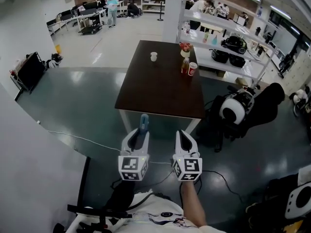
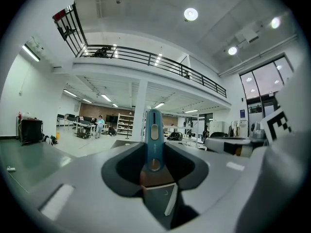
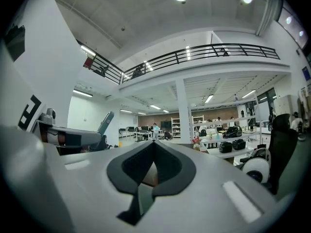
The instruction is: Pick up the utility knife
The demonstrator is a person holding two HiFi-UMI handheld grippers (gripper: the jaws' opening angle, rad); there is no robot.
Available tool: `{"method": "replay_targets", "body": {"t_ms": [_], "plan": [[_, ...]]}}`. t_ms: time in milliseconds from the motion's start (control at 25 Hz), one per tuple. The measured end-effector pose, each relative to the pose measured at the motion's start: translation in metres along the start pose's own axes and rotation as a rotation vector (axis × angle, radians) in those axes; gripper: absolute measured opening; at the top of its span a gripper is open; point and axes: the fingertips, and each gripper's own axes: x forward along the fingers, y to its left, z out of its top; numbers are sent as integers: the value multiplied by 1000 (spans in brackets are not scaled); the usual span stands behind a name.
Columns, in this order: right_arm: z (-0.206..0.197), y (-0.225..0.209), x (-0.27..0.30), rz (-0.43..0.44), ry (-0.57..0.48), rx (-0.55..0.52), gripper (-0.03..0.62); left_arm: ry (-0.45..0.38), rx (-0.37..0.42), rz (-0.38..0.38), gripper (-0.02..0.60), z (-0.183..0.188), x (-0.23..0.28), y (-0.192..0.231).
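Observation:
The blue utility knife (image 1: 144, 123) sticks forward out of my left gripper (image 1: 141, 133), which is shut on it and held level in front of the person, short of the table. In the left gripper view the knife (image 2: 154, 132) stands upright between the dark pads (image 2: 127, 168), its slider facing the camera. My right gripper (image 1: 181, 134) hangs beside it on the right, shut with nothing in it; its tips meet in the right gripper view (image 3: 154, 142). That view also catches the left gripper (image 3: 73, 138) with the knife (image 3: 106, 121) poking out at an angle.
A dark brown table (image 1: 160, 91) stands ahead, carrying a white cup (image 1: 154, 56), a red can (image 1: 192, 69) and a small flower pot (image 1: 184, 49). White shelving (image 1: 228, 38) and a black-and-white machine (image 1: 235, 108) are to the right. Cables (image 1: 73, 136) run over the floor.

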Motion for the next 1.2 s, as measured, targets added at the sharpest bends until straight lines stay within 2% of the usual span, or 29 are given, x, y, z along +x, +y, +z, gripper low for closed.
{"method": "replay_targets", "body": {"t_ms": [1200], "plan": [[0,6,-4,3,13,-29,-2,-1,10,-4,124,1,-8,-1]]}}
